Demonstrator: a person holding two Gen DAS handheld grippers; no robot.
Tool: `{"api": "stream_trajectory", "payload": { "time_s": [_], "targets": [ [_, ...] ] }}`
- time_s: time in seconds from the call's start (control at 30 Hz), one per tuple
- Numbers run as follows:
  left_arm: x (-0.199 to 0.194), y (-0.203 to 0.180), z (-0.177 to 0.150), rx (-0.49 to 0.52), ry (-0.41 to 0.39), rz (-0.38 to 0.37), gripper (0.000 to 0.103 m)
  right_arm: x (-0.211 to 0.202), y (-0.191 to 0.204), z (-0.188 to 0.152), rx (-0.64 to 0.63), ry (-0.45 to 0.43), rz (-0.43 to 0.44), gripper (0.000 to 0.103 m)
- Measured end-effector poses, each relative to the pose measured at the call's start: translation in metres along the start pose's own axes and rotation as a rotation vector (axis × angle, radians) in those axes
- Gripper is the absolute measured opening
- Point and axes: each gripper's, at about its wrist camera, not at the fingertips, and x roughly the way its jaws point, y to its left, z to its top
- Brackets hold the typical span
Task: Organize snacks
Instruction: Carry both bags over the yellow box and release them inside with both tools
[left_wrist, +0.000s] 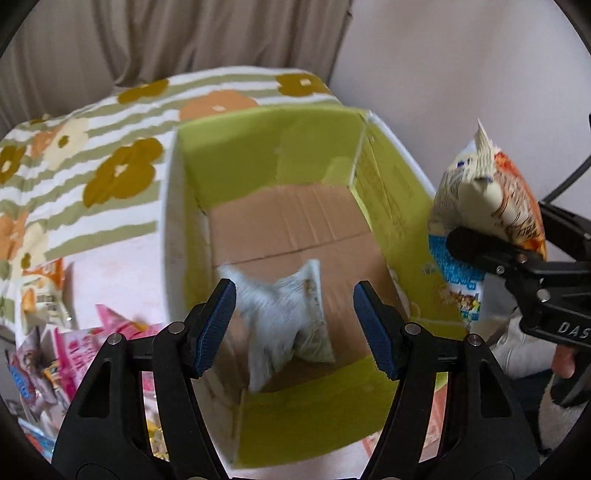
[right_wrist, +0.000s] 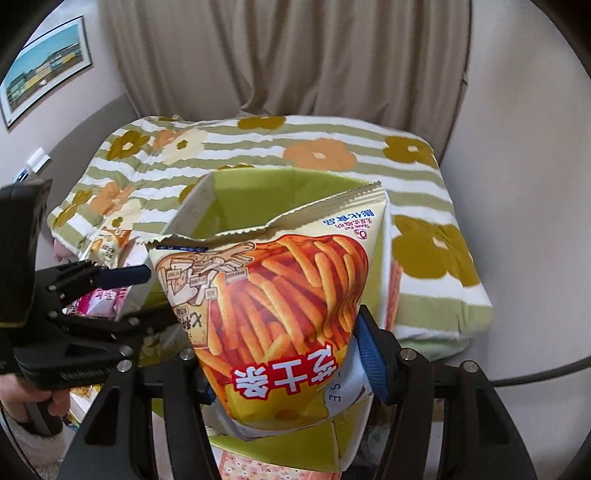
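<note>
Two bags matter right now, and they sit very differently. Your right gripper (right_wrist: 295, 369) is clamped on the lower end of the orange stick-snack bag (right_wrist: 280, 295), which stands upside down between the pads, its crimped seal up at 12 o'clock and just in front of the green box (left_wrist: 266, 147). From the left wrist view you see that same bag at 3 o'clock, outside the box's right wall.

Your left gripper (left_wrist: 295, 325) has its jaws apart and hovers over the box. The pale grey bag (left_wrist: 284, 325) is blurred and appears to lie on the cardboard floor below, between the pads in the picture but, as far as can be judged, untouched by them.

Expect both bags to be light, air-puffed and slick-filmed, with brittle contents. A hard squeeze across the belly would likely crush the sticks, and the film could slide in the pads. The flat crimped seals or a corner look like the safest holds.

More packets (left_wrist: 74, 332) lie at 8 o'clock on the pink surface beside the flowered blanket (left_wrist: 92, 147), well apart from the box.
</note>
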Motion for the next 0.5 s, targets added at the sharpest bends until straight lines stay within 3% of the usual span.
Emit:
{"api": "stream_trajectory", "payload": {
  "time_s": [0.07,0.3,0.33,0.43,0.5],
  "targets": [
    [0.009,-0.001,-0.001,0.009,0.029,-0.004,0.057,0.004,-0.001,-0.001,0.019,0.018,0.004,0.056],
    [-0.013,0.006,-0.011,0.004,0.003,0.008,0.057,0.005,-0.003,-0.001,0.057,0.031,0.039,0.056],
    [-0.015,0.009,-0.012,0.009,-0.001,0.022,0.062,0.006,-0.001,-0.001,0.056,0.034,0.046,0.056],
    [-0.019,0.016,-0.014,0.005,-0.008,0.072,0.097,0.013,0.007,-0.001,0.044,0.051,0.05,0.056],
    [-0.022,0.02,-0.017,-0.005,-0.015,0.066,0.097,0.021,0.01,-0.001,0.046,0.076,0.045,0.056]
  ]
}}
